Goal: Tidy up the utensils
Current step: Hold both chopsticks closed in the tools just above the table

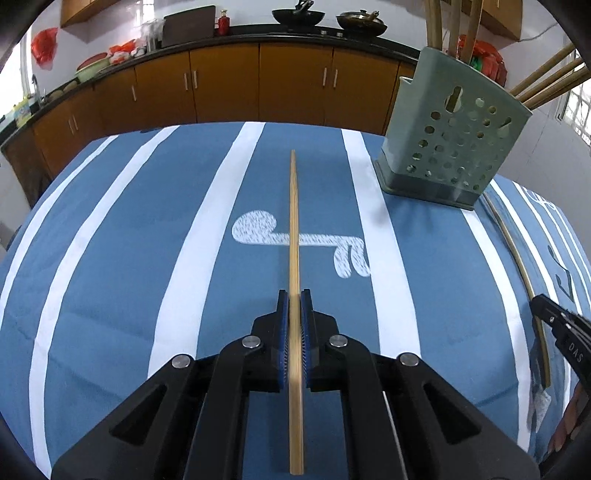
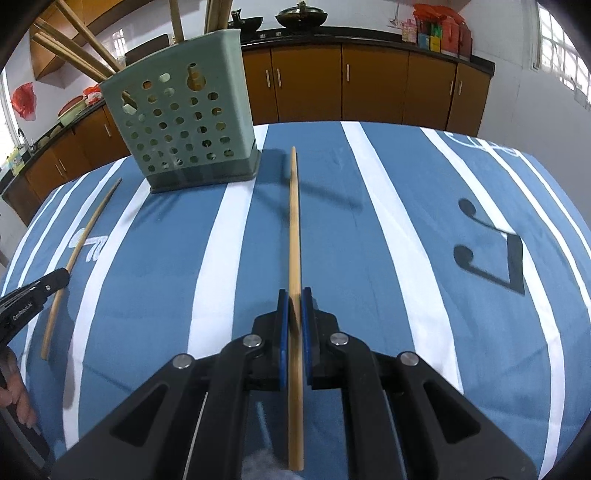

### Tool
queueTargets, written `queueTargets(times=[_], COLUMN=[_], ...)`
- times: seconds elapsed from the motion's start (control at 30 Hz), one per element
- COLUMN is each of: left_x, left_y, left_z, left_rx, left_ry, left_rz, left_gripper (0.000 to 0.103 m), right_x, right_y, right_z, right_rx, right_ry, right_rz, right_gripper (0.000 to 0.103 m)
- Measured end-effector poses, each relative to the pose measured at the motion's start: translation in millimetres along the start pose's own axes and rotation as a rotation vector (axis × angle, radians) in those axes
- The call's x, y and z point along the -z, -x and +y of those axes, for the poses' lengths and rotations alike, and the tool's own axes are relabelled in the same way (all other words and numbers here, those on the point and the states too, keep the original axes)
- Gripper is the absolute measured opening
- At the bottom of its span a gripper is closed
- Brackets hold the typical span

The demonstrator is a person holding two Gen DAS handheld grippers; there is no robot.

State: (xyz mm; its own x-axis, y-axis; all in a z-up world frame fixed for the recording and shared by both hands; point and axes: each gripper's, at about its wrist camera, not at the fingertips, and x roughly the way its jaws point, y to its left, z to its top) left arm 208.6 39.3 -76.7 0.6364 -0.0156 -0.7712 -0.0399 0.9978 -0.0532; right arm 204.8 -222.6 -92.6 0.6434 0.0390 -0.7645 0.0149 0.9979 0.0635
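My left gripper (image 1: 294, 295) is shut on a wooden chopstick (image 1: 294, 221) that points forward over the blue striped tablecloth (image 1: 110, 258). My right gripper (image 2: 294, 295) is shut on another wooden chopstick (image 2: 293, 221), also pointing forward. The green perforated utensil holder (image 1: 450, 144) stands ahead to the right in the left wrist view and ahead to the left in the right wrist view (image 2: 184, 122); several chopsticks stand in it. Each view shows the other gripper with its chopstick at the side: the right one (image 1: 524, 266) and the left one (image 2: 79, 251).
The table is covered by the blue cloth with white stripes (image 2: 388, 240). Behind it runs a kitchen counter with brown cabinets (image 1: 221, 85), woks (image 1: 297, 16) and bags.
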Motion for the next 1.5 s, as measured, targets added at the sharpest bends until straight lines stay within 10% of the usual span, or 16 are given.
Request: queueTargets(times=[1.5], left_x=[-0.7], left_y=[-1.9], left_z=[4.6], left_rx=[0.034], left_ry=[0.02], left_rz=[-0.01], left_gripper=[0.009], right_x=[-3.0], right_y=[-3.7], right_z=[-3.9], right_rx=[-0.021], right_ry=[-0.026], right_rz=[-0.008], right_gripper=[0.009])
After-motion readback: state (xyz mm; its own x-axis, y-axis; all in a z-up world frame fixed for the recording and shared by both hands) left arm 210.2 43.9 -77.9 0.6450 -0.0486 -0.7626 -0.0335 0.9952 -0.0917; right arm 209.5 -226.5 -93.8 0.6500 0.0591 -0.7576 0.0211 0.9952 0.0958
